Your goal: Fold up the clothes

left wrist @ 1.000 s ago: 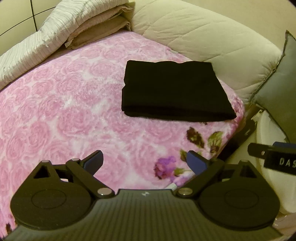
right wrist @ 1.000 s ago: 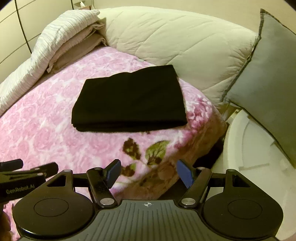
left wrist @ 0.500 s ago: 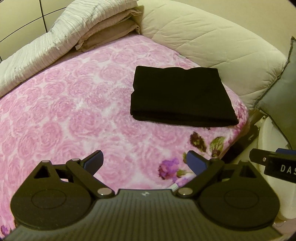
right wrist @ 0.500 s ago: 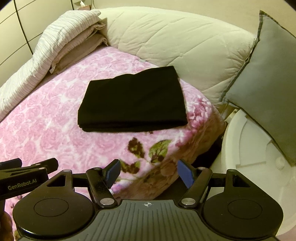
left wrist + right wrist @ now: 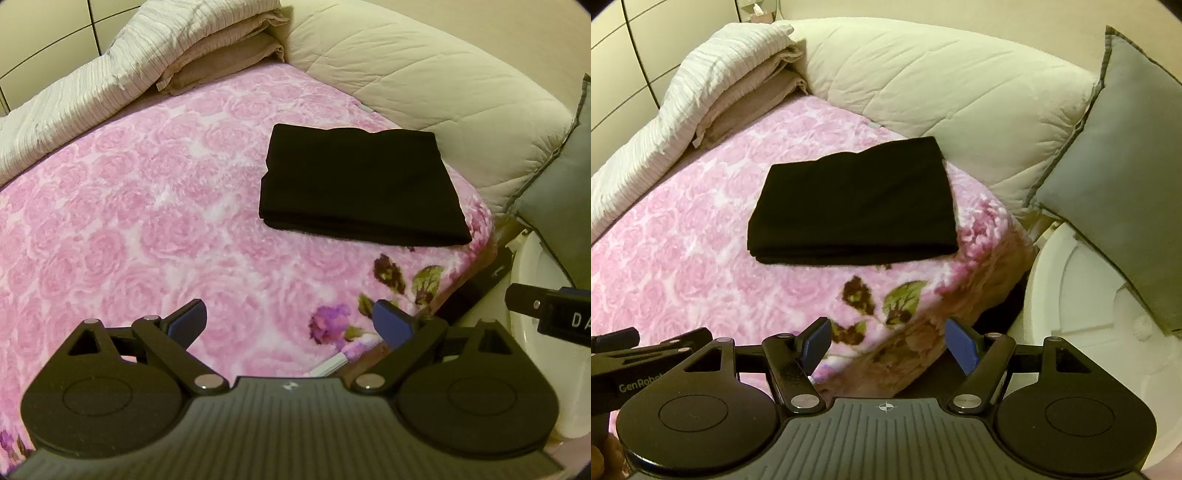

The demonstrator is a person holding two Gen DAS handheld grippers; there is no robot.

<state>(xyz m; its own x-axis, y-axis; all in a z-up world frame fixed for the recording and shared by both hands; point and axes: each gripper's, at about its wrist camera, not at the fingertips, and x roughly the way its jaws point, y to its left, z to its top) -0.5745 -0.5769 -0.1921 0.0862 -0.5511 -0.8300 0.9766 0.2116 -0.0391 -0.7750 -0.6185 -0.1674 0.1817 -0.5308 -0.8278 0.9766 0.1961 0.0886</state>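
A black garment (image 5: 360, 184) lies folded into a flat rectangle on the pink rose-print blanket (image 5: 129, 221), near the bed's right corner. It also shows in the right wrist view (image 5: 857, 203). My left gripper (image 5: 290, 325) is open and empty, held above the blanket well short of the garment. My right gripper (image 5: 886, 341) is open and empty over the bed's front corner, also short of the garment. The right gripper's body (image 5: 550, 314) shows at the right edge of the left wrist view, and the left gripper's body (image 5: 635, 354) at the left edge of the right wrist view.
A cream quilted duvet (image 5: 960, 85) lies behind the garment. Folded white and beige bedding (image 5: 147, 62) is stacked at the back left. A grey cushion (image 5: 1115, 177) leans at the right above a white round object (image 5: 1082, 295) beside the bed.
Both grippers have drawn back and risen a little, so the folded garment sits further off in view. The garment itself has not moved. Both grippers stay open.
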